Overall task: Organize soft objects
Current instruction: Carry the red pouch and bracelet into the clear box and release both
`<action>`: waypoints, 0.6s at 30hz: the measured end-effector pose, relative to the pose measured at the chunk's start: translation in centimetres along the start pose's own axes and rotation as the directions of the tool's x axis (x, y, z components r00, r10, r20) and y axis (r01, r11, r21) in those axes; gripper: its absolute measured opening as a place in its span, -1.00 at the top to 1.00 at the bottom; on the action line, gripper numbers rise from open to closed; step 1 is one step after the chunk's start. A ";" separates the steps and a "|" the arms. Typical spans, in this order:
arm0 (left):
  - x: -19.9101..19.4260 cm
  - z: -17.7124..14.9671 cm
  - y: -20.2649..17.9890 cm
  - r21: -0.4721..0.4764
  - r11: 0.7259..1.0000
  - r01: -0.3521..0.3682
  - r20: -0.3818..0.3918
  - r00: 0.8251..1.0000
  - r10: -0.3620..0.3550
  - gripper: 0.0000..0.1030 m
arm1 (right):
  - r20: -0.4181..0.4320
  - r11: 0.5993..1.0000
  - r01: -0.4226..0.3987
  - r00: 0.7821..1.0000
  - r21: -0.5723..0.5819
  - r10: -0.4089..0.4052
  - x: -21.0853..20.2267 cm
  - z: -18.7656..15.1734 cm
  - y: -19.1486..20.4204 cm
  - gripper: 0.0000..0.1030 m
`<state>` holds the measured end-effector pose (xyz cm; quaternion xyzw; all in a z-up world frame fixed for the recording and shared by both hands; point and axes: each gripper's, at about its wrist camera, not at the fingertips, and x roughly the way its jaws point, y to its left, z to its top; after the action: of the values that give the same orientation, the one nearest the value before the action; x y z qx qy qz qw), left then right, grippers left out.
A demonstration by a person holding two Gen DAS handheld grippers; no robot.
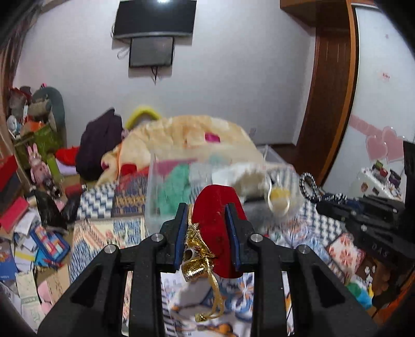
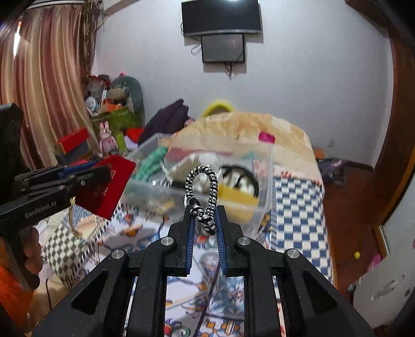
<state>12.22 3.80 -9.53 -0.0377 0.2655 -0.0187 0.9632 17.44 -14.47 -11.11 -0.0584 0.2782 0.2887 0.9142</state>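
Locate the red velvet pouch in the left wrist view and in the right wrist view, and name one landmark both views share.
Left wrist view: the red velvet pouch sits at lower centre, clamped in the left gripper, gold cord hanging below.
Right wrist view: the pouch is at the left edge, mid-height, in the left gripper.
Shared landmark: the clear plastic bin ahead on the bed.

Wall-mounted screen, striped curtain

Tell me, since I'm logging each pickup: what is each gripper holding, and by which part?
The left gripper clamps a red pouch across its middle, gold cord dangling. The right gripper pinches a black-and-white braided cord just below its loop.
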 end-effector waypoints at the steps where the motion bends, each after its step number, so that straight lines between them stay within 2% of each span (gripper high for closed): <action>1: -0.1 0.6 -0.1 0.003 1.000 -0.006 0.018 1.000 0.005 0.44 | 0.008 1.000 0.001 1.000 -0.001 -0.001 -0.1 0.3 -0.1 0.72; 5: 0.1 2.7 -0.4 0.004 1.000 -0.027 0.071 0.997 0.027 0.44 | 0.044 1.000 0.018 0.999 0.006 -0.018 0.3 1.6 -0.7 0.72; 11: 1.2 5.1 -0.7 -0.014 0.999 -0.035 0.110 0.993 0.037 0.44 | 0.079 0.999 0.030 0.996 0.039 -0.033 1.4 3.4 -1.4 0.72; 14: 2.3 5.6 -0.8 -0.013 0.998 -0.054 0.112 0.992 0.055 0.44 | 0.076 0.998 0.022 0.997 0.063 -0.026 2.3 4.1 -1.7 0.72; 18: 4.4 5.5 -0.3 -0.030 0.998 -0.051 0.077 0.996 0.054 0.44 | 0.057 0.996 0.033 0.998 0.082 -0.038 3.6 4.4 -2.1 0.72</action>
<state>18.78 3.59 -7.07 -0.0449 0.2291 0.0118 0.9723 23.16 -13.27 -9.49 -0.0176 0.2617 0.2625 0.9286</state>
